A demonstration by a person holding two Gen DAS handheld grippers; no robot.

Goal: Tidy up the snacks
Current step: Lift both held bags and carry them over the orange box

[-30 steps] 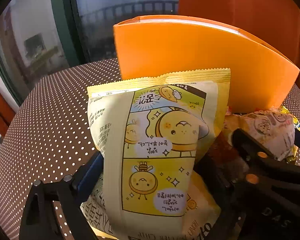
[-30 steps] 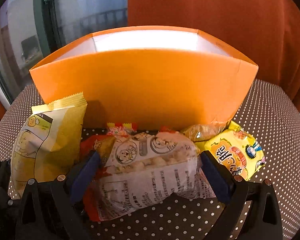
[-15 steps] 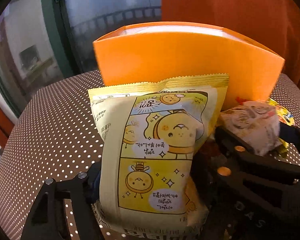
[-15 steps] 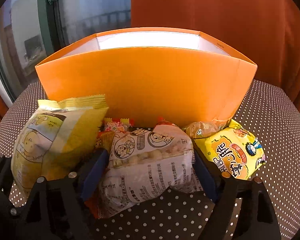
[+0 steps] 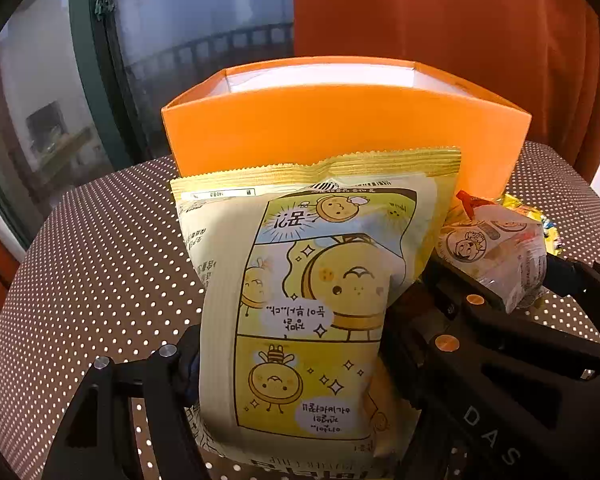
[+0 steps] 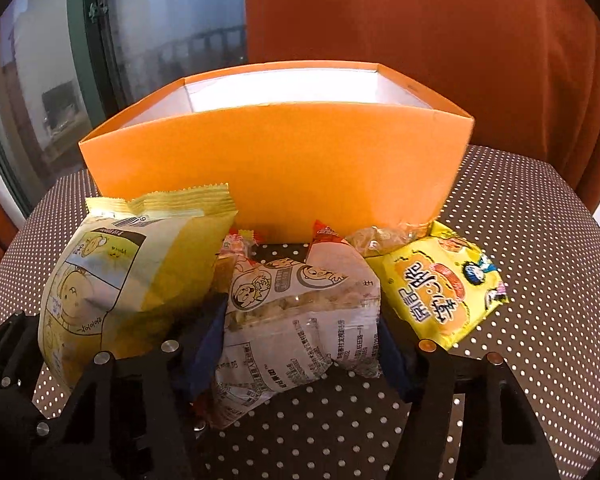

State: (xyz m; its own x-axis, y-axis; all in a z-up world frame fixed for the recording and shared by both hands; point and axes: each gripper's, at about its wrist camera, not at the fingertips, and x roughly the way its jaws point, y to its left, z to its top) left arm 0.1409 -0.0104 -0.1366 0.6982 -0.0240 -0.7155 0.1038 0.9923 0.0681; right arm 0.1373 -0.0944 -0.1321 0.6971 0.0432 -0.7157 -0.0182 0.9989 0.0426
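My left gripper (image 5: 288,364) is shut on a pale yellow cartoon snack bag (image 5: 312,304) and holds it upright, lifted in front of the orange box (image 5: 340,132). My right gripper (image 6: 300,332) is shut on a white rice-cracker packet (image 6: 300,320) and holds it above the dotted table, just before the box (image 6: 276,164). The yellow bag also shows at left in the right wrist view (image 6: 132,280), and the white packet at right in the left wrist view (image 5: 496,256). The box is open on top with a white inside.
A bright yellow snack packet (image 6: 440,284) and a clear-wrapped snack (image 6: 384,236) lie on the brown dotted tablecloth (image 6: 520,240) by the box's right front corner. A small red-yellow packet (image 6: 240,240) lies behind my right gripper. Orange curtain and a window stand behind.
Both grippers closed on their packets and lifted them. The cameras rose, so the box's open top and white inside now show.
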